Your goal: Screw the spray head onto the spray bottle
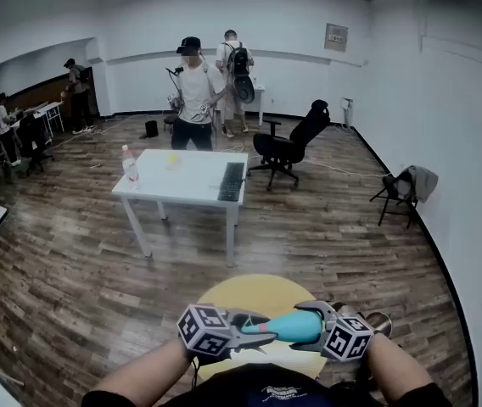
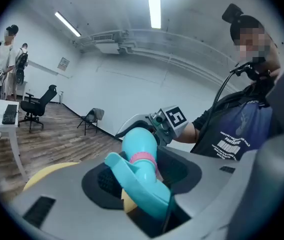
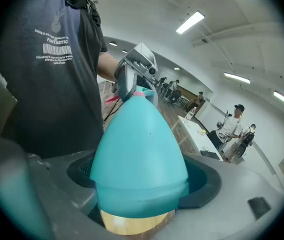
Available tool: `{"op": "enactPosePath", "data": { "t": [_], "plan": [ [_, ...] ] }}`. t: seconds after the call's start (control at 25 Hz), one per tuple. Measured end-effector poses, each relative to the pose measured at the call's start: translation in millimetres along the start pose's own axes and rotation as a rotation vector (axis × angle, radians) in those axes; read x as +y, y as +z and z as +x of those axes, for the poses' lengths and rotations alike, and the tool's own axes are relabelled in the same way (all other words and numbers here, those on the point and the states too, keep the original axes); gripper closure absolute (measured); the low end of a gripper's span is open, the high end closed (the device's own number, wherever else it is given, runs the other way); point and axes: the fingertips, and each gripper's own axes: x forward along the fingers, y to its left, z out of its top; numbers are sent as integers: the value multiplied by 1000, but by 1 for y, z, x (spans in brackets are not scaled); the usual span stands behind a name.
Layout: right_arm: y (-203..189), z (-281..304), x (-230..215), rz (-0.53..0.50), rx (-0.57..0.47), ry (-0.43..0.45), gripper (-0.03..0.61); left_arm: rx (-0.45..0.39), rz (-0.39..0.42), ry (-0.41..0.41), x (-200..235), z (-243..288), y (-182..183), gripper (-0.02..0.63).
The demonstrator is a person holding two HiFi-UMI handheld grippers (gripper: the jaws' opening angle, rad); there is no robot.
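Spray head (image 2: 141,176) | looks mid-screwing on spray bottle (image 3: 139,154) | left gripper (image 1: 251,333) jaws clamp head; right gripper (image 1: 312,326) jaws clamp bottle | next, likely: another twist

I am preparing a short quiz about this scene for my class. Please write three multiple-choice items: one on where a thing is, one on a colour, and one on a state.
1. Where does the black keyboard lie?
A. on a shelf
B. on the white table
C. in a cardboard box

2. What colour is the ring on the spray head?
A. pink
B. black
C. white

3. In what state are the right tongs?
A. open and empty
B. shut on a cloth
C. shut on the teal spray bottle

Answers:
1 B: in the head view, the keyboard rests at the right end of the table top.
2 A: in the left gripper view, a pink band circles the neck of the teal head.
3 C: in the right gripper view, the bottle sits gripped between the two jaws.
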Motion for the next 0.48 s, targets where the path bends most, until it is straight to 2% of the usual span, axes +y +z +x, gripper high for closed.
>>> {"op": "enactPosePath", "data": {
  "t": [0.12,0.24,0.32,0.4,0.48],
  "plan": [
    [-5,0,-1,1,2,17,129,7,-3,10,2,4,-1,391],
    [-4,-1,-6,4,1,-10,130,-75,-105,5,9,3,3,383],
    [-1,0,-15,-27,16,-93,130,-235,-243,-14,20,-13,16,382],
    [-3,-2,-26,-86,48,-212,129,-438,-422,-46,37,-44,28,330],
    [-8,-7,-35,-162,79,-317,129,-578,-545,-54,52,-76,31,281]
  ]
}}
